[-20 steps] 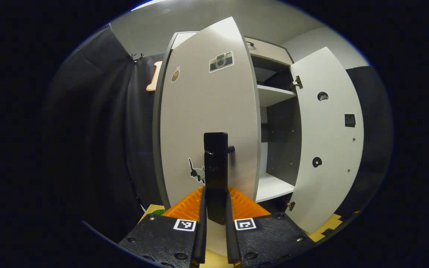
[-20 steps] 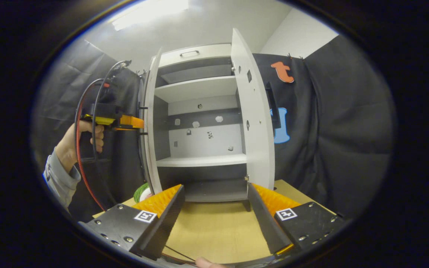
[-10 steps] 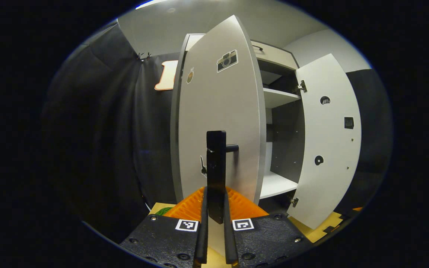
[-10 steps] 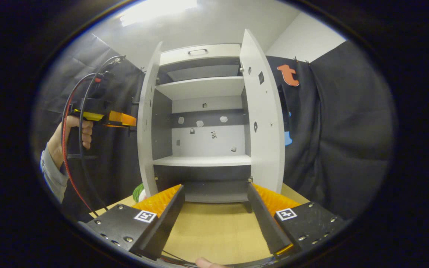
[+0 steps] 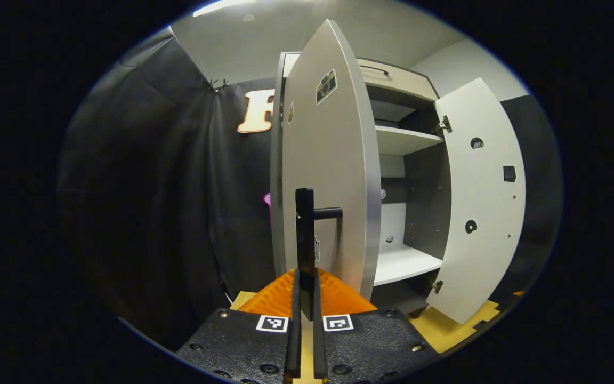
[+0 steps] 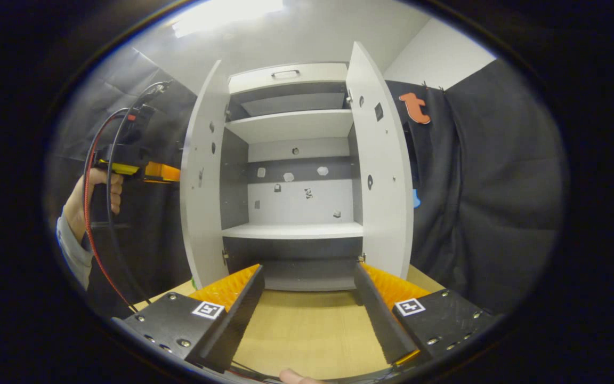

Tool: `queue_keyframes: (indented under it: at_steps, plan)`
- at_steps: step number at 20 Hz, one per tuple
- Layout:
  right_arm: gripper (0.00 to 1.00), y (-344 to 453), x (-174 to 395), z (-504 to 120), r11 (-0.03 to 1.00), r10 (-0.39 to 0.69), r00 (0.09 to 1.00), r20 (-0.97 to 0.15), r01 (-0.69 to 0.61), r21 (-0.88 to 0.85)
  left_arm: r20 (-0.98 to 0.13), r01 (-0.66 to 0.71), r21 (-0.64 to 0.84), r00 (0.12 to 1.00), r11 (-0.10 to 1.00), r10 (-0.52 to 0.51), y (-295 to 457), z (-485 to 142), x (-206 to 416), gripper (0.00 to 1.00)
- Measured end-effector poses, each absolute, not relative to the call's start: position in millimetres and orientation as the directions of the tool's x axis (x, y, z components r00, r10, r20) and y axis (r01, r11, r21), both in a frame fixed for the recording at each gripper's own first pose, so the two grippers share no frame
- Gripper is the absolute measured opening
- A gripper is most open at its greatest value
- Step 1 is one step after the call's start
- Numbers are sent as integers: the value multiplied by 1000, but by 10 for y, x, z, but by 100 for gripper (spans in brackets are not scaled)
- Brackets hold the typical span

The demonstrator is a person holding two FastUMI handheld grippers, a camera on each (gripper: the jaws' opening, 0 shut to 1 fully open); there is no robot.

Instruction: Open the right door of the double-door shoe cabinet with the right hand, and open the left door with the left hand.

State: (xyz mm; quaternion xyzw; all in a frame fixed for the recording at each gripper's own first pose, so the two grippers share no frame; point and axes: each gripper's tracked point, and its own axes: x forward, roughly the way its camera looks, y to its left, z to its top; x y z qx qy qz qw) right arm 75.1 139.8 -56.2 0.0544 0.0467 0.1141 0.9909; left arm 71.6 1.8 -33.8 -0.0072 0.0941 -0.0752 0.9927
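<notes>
The white shoe cabinet stands with both doors swung out. In the left gripper view my left gripper is shut on the black bar handle of the left door, which I see nearly edge-on. The right door hangs wide open beyond it. In the right gripper view the left door and right door frame the bare shelves. My right gripper stands open in front of the cabinet's base, touching nothing. A hand holds the left gripper behind the left door.
The cabinet stands on a wooden tabletop. Black cloth walls close in on both sides. A drawer front with a handle tops the cabinet. Red and black cables hang from the left gripper.
The left door has swung further open, drawn by my left gripper, which moved left in the right gripper view. The right gripper has barely moved.
</notes>
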Motion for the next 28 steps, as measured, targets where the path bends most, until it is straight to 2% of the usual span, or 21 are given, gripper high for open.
queue_keyframes:
  at_steps: [9, 10, 13, 14, 17, 22, 23, 25, 28]
  plan:
    - [100, 1474, 782, -538, 967, 237, 968, -82, -227, 115, -199, 79, 4, 977, 997, -77, 236, -373, 728, 3]
    - [98, 1471, 779, -542, 967, 236, 968, -83, -226, 115, -196, 68, 10, 978, 998, -65, 303, -368, 744, 3]
    - [100, 1460, 771, -518, 969, 231, 970, -79, -221, 114, -185, 36, 23, 982, 999, -31, 584, -361, 733, 1]
    - [100, 1464, 778, -526, 969, 230, 970, -78, -220, 114, -185, 39, 10, 982, 999, -37, 624, -363, 734, 3]
    - [100, 1471, 786, -520, 970, 226, 971, -80, -217, 114, -182, 69, -18, 981, 997, -71, 638, -381, 746, 0]
    - [100, 1444, 796, -483, 973, 214, 974, -71, -206, 108, -204, 75, -11, 976, 997, -75, 650, -455, 733, 1]
    - [100, 1431, 800, -481, 973, 211, 975, -72, -203, 108, -239, 50, -14, 970, 999, -52, 675, -505, 643, 3]
    - [100, 1408, 810, -472, 974, 204, 976, -71, -195, 112, -181, 13, 14, 984, 1000, -10, 804, -413, 639, 25]
    - [100, 1402, 828, -477, 975, 199, 977, -73, -190, 119, -132, 2, -47, 991, 999, -8, 816, -334, 455, 58]
